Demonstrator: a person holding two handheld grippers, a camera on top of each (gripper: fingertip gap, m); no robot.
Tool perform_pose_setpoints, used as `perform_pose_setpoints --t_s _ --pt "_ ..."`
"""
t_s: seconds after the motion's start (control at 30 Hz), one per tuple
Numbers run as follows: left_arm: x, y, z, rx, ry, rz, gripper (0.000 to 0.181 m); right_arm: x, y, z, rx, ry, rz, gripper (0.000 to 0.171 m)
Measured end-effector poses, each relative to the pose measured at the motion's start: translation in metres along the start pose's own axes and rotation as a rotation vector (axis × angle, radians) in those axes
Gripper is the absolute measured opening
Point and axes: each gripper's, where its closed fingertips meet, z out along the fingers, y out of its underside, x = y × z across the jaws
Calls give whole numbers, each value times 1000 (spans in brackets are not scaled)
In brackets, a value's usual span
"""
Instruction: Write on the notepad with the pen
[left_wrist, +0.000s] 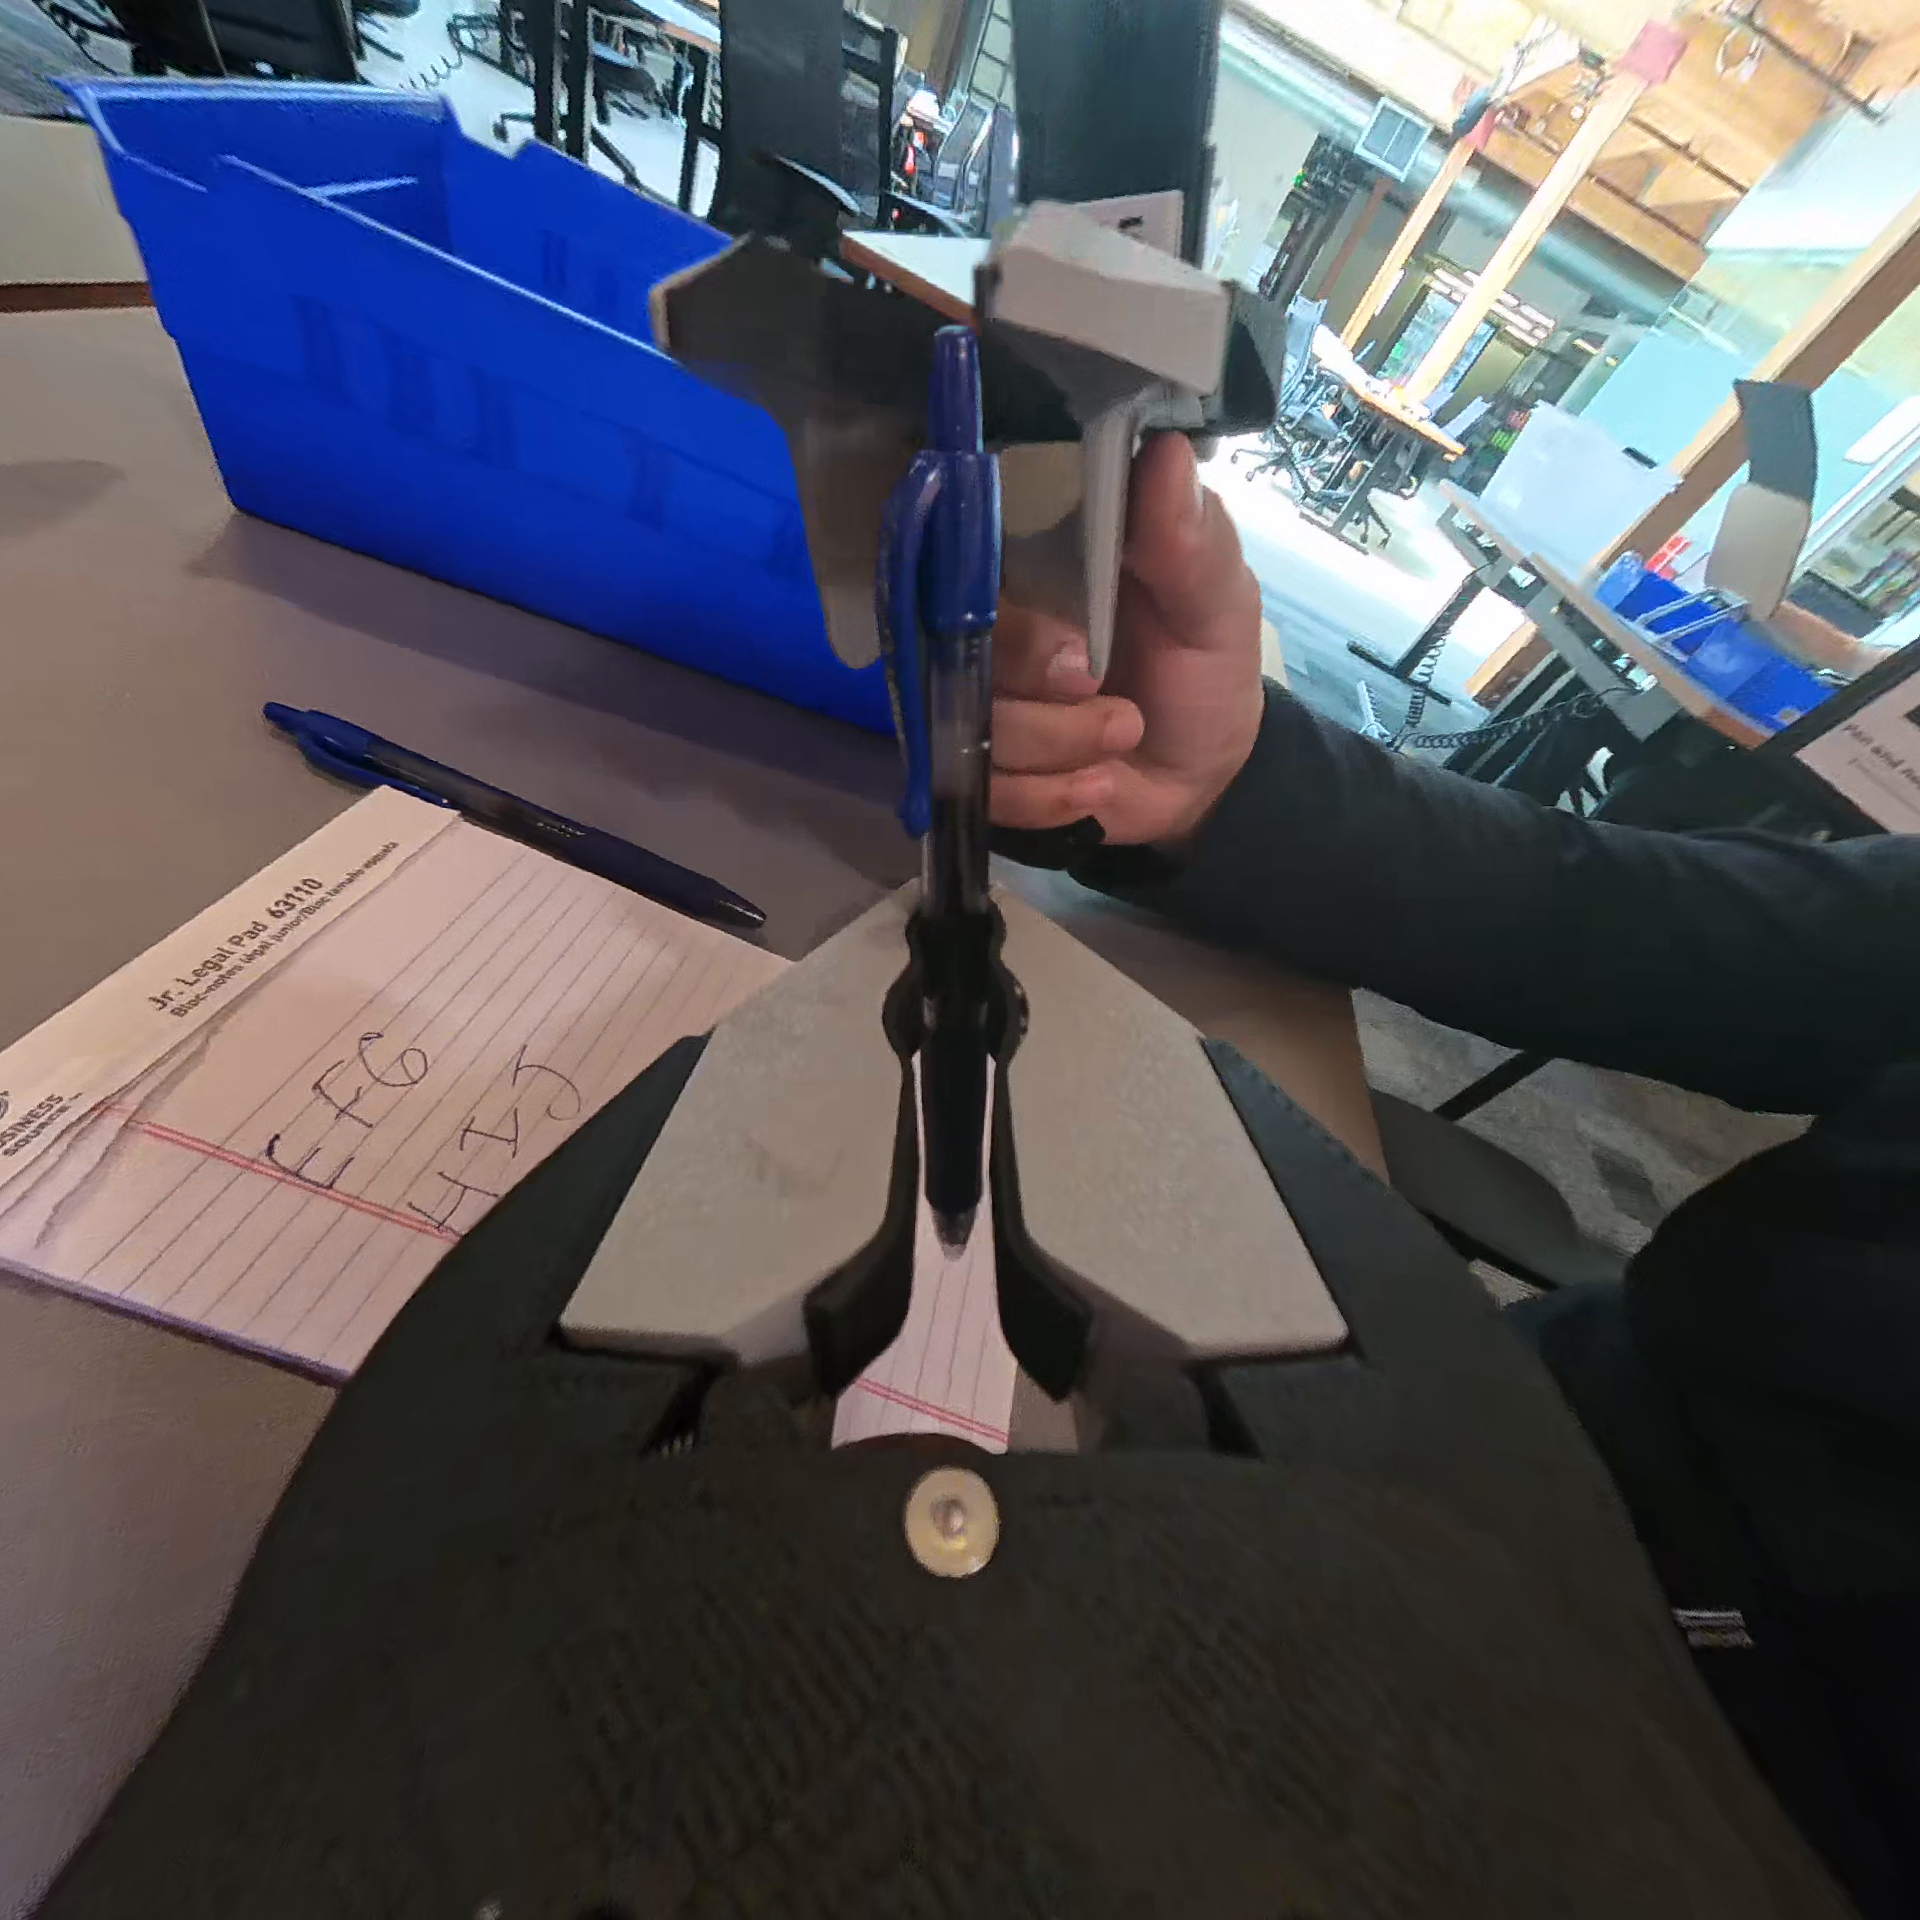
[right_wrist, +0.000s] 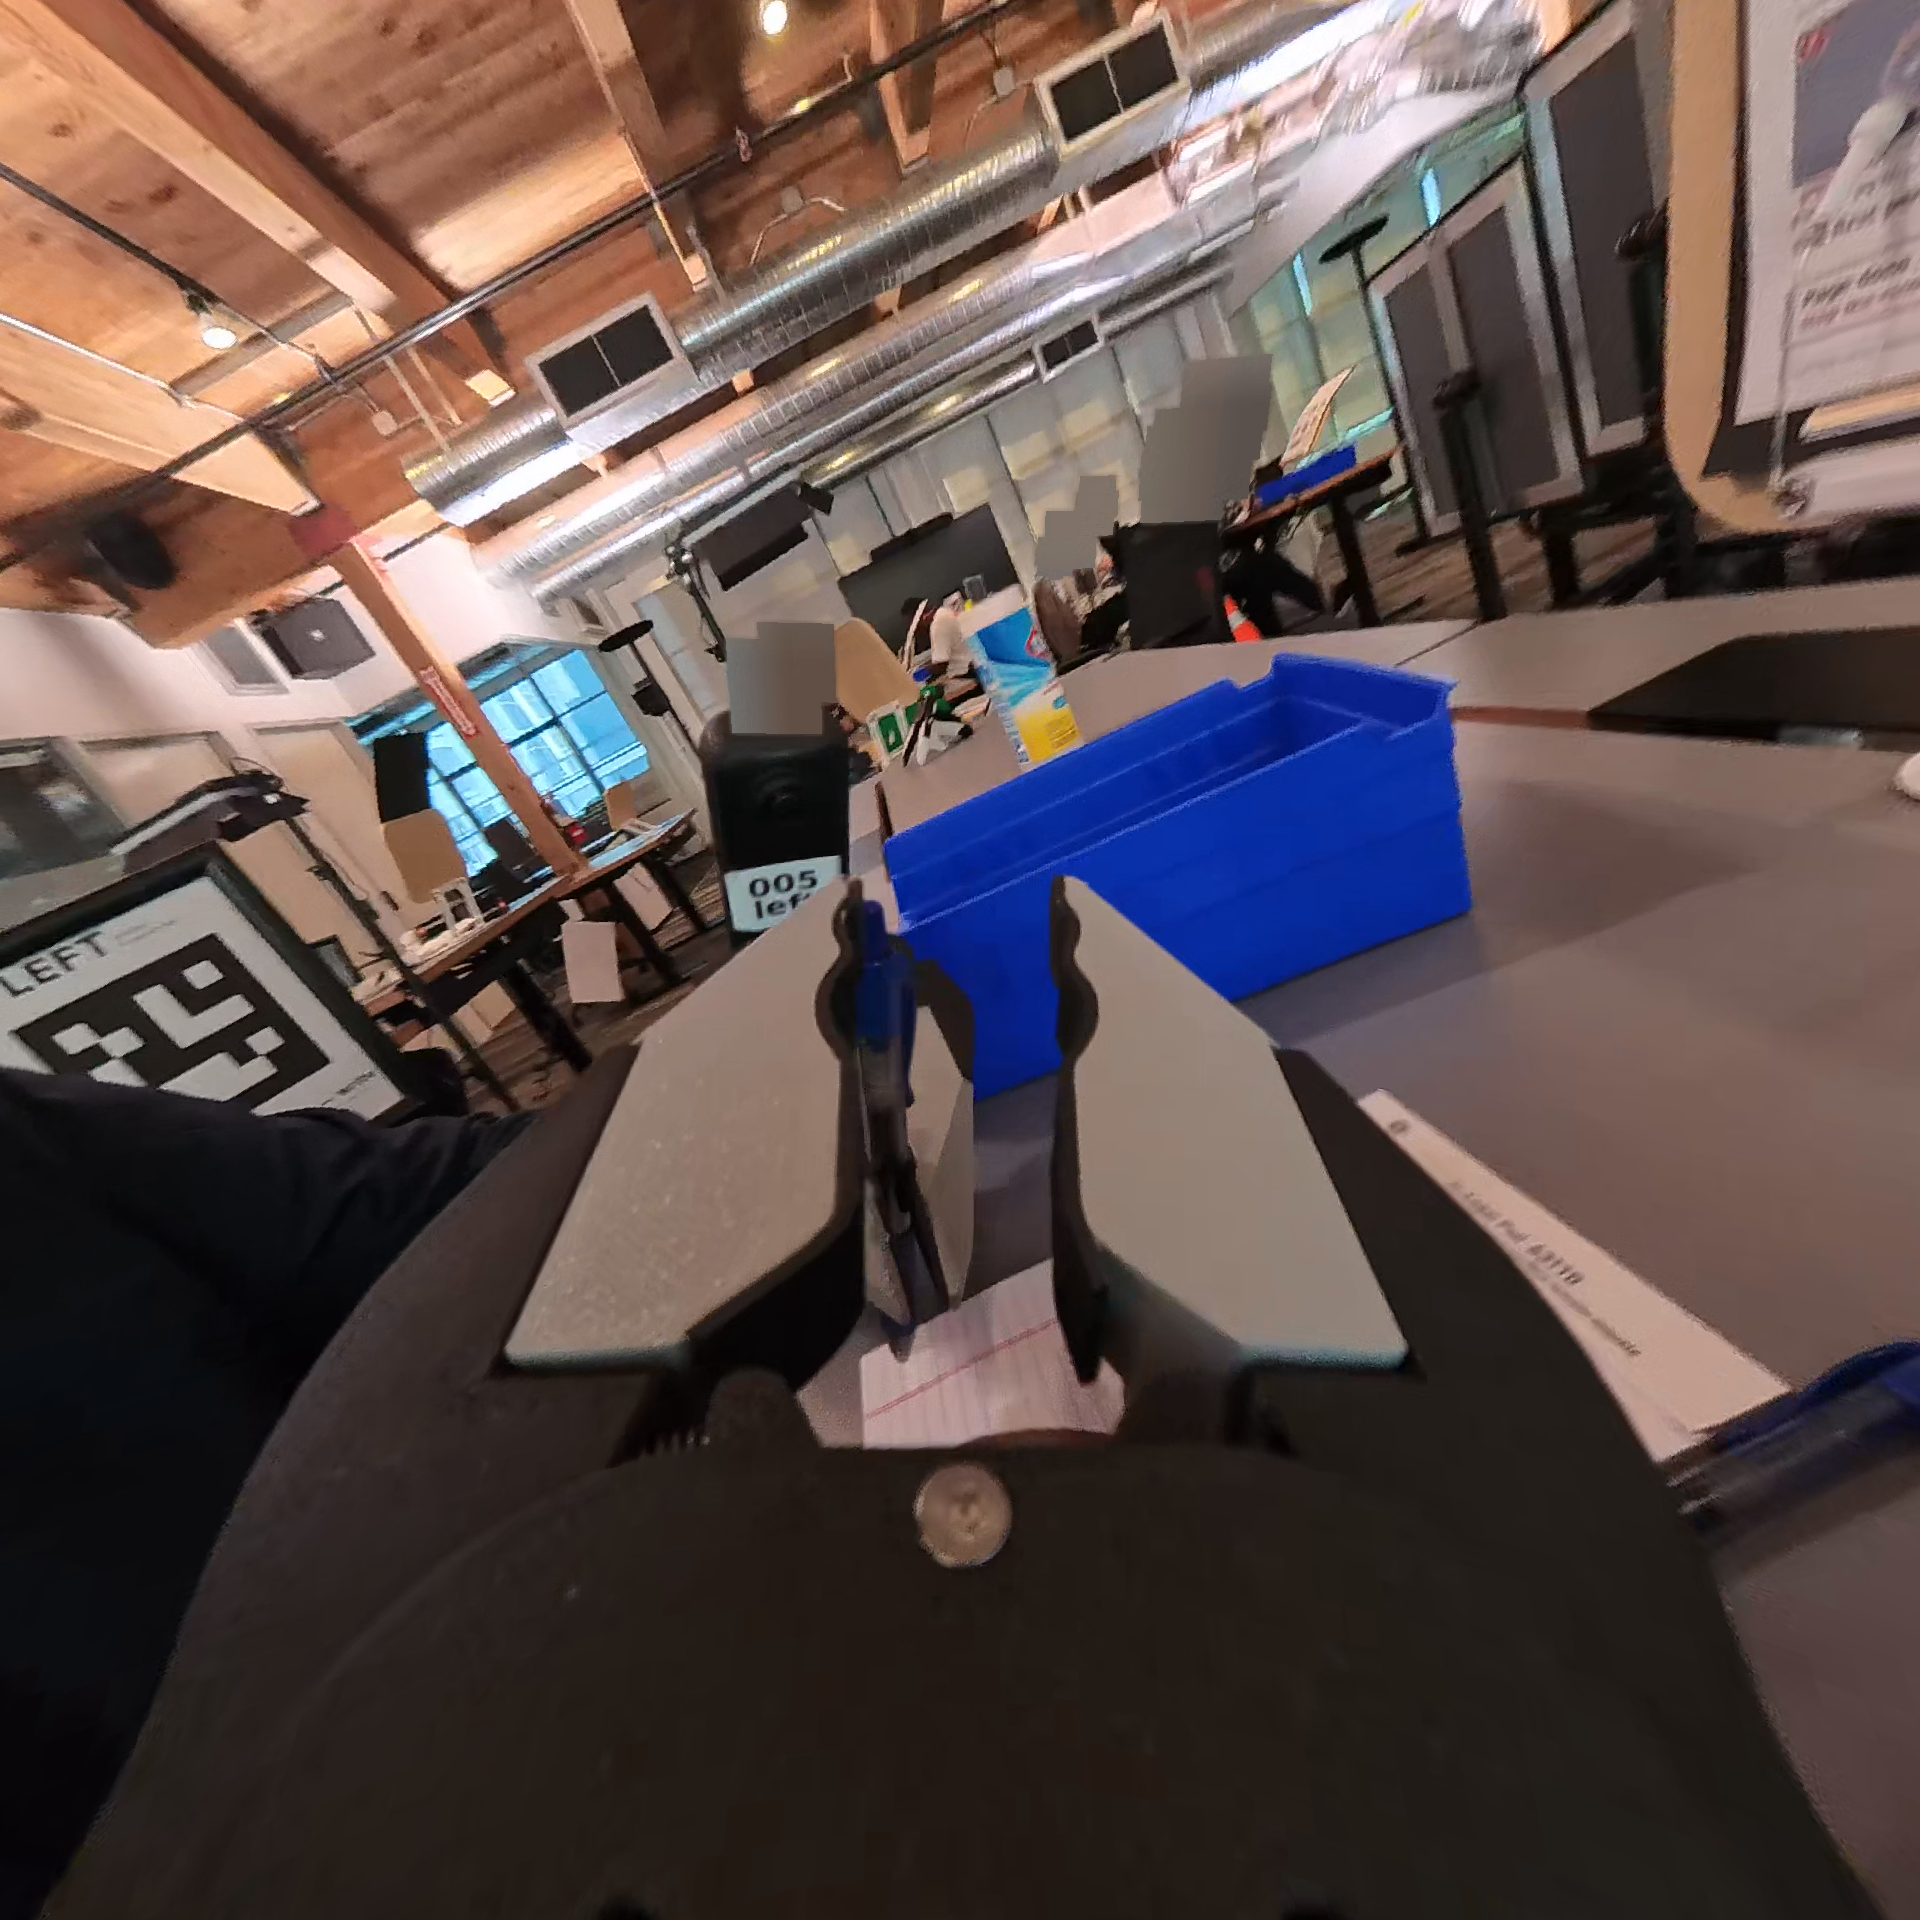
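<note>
left gripper clamps pen — spare pen clear only there.

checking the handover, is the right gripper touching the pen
Cannot tell. In the right wrist view the right gripper stands open around the pen, which lies against one finger, but blur hides any contact. The left gripper clamps it.

Bright daylight floods both wide-angle views, edges bowed, far background blown out, right wrist view slightly motion-blurred.
</note>
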Motion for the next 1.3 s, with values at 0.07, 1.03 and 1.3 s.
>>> perform_pose_setpoints --t_s 0.07,1.03,1.3 --pt "-3 3 2 -13 -23 4 3 -3 19 9 -92 -39 36 25" --pt "-77 29 -22 -248 -486 191 29 82 12 -49 -735 889 -349 2" --pt "-84 22 -31 -212 -503 158 28 139 40 -91 -1125 1090 -247 3"
